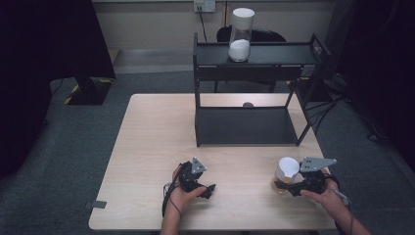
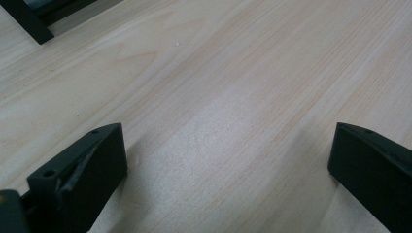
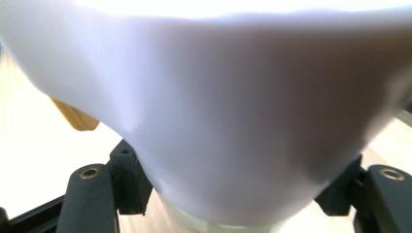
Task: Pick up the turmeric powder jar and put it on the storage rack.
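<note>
White-lidded clear jar [image 1: 285, 174], amberish base, held near front right worktop [image 1: 156, 147] edge. Right tongs [image 1: 292, 187] clamped below lid; left tongs [image 1: 208, 190] wide, empty. Judged light, rigid, slippery, breakable; body grip best kept.

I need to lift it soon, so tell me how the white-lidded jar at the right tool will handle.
The jar looks rigid and smooth-walled, so it may slip. Its broad white lid sits above a narrower body, so it is probably top-heavy and apt to tip. The right tool grips low, beneath the lid.
</note>
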Demonstrator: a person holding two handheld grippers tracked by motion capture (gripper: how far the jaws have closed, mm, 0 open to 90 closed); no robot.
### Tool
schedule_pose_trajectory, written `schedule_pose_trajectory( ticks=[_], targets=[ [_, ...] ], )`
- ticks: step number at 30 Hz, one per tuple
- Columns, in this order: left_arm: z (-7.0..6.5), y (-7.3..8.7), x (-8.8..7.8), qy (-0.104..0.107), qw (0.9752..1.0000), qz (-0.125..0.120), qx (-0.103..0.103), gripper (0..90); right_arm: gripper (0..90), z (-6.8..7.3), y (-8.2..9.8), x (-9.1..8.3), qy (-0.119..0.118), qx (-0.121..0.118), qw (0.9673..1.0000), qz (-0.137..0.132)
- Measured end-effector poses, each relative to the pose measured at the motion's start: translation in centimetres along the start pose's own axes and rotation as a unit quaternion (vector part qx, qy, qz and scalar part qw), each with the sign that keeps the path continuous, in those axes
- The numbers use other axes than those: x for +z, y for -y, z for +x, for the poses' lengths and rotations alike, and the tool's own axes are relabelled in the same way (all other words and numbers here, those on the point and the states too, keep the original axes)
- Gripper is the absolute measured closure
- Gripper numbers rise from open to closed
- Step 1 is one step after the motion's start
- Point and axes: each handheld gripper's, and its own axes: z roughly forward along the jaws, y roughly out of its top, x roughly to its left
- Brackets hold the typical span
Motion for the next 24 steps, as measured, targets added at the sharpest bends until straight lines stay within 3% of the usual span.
schedule_pose_trajectory(
  ticks=[5, 10, 24],
  targets=[
    [0.0, 0.0, 0.0, 0.0, 1.0, 0.0, 0.0, 0.0, 30.4, -0.4, -0.9, 0.5, 0.009, 0.004, 0.9999, -0.001],
    [0.0, 0.0, 0.0, 0.0, 1.0, 0.0, 0.0, 0.0, 30.4, -1.0, -2.0, 0.8, 0.034, 0.016, 0.9993, -0.006],
    [0.0, 0.0, 0.0, 0.0, 1.0, 0.0, 0.0, 0.0, 30.4, -3.3, -4.9, 2.2, 0.044, 0.013, 0.9989, 0.007]
  ],
)
